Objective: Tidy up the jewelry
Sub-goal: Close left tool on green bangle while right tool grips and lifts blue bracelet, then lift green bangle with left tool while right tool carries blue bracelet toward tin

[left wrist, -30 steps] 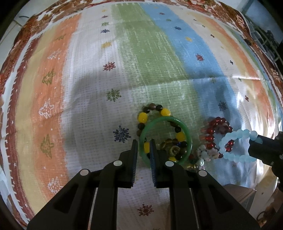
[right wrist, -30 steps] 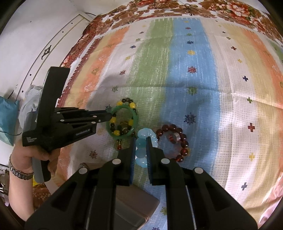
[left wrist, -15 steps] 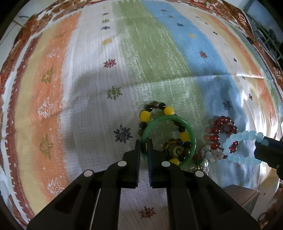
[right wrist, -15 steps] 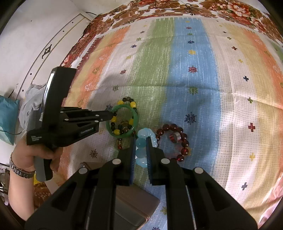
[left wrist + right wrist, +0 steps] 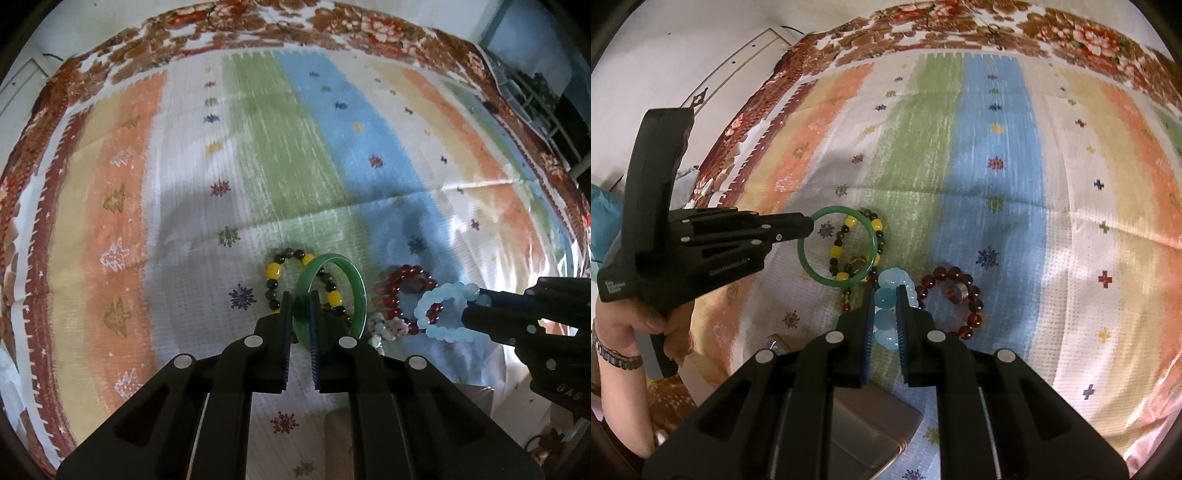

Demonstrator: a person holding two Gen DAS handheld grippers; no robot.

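My left gripper is shut on the rim of a green bangle, which hangs tilted just above the striped cloth. From the right wrist view, the left gripper pinches the bangle at its upper left. Under it lies a yellow-and-brown bead bracelet. My right gripper is shut on a pale blue bead bracelet, also visible as the pale blue bracelet in the left wrist view. A dark red bead bracelet lies to the right of it on the cloth.
A small white bead piece lies between the bangle and the red beads. A flat brownish box sits at the cloth's near edge under my right gripper. A person's hand with a wristwatch holds the left gripper.
The left gripper's jaws closed on the green bangle's rim and then rose, tipping the bangle up off the bead bracelet. The right gripper stayed put with the pale blue bracelet.
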